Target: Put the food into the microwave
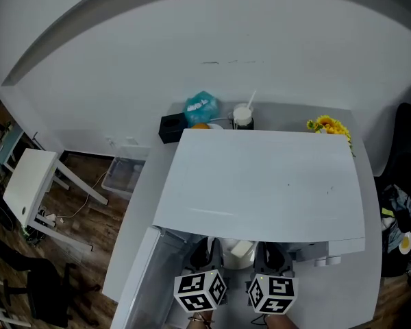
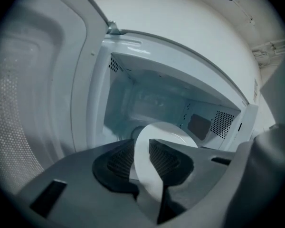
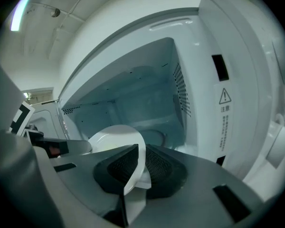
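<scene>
A white microwave (image 1: 260,177) stands on the counter with its door (image 1: 140,279) swung open to the left. Both grippers hold one white plate (image 1: 237,251) at the mouth of the cavity. The left gripper (image 1: 205,253) is shut on the plate's (image 2: 168,132) left rim, and the jaws (image 2: 142,163) pinch the edge. My right gripper (image 1: 270,255) is shut on the right rim, and the plate (image 3: 115,137) runs left from the gripper (image 3: 140,167). The cavity (image 3: 133,94) lies just ahead, with its floor bare. A pale lump on the plate is barely visible.
Behind the microwave stand a black box (image 1: 172,128), a teal bag (image 1: 201,106), a white cup with a straw (image 1: 242,117) and yellow flowers (image 1: 329,125). The control panel with a warning label (image 3: 224,108) flanks the opening's right side. A clear bin (image 1: 123,175) sits on the floor.
</scene>
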A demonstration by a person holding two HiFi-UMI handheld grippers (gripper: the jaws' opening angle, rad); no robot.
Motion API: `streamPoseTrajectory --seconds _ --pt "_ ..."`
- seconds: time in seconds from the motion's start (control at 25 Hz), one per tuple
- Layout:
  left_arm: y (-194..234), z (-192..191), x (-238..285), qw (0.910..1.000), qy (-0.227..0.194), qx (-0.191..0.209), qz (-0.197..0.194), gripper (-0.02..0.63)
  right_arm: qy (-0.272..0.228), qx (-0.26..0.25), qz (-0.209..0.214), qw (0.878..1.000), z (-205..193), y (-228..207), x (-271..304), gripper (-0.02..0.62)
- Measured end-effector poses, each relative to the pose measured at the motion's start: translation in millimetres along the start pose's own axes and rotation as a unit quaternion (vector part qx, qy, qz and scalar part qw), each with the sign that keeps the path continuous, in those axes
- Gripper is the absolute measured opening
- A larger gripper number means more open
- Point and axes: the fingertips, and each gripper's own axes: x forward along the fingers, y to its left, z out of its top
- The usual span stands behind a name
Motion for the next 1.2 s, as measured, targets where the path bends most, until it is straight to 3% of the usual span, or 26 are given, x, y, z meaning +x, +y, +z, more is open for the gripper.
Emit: streamPoseTrajectory --seconds 0.32,1.0,1.2 --pt "10 -3 20 0.9992 -0.002 0.039 0.006 0.101 -0.023 0.001 -0.019 1.0 5 1 22 0.058" --pt "6 -1 48 0.9982 -0.017 0.058 0.002 0.101 -0.02 0.013 -0.07 0.997 -1 -14 39 0.058" --pt "7 -3 54 0.9988 -0.013 0.047 -0.003 0.1 -0.011 0.02 -0.078 0.997 -1 -17 46 0.058"
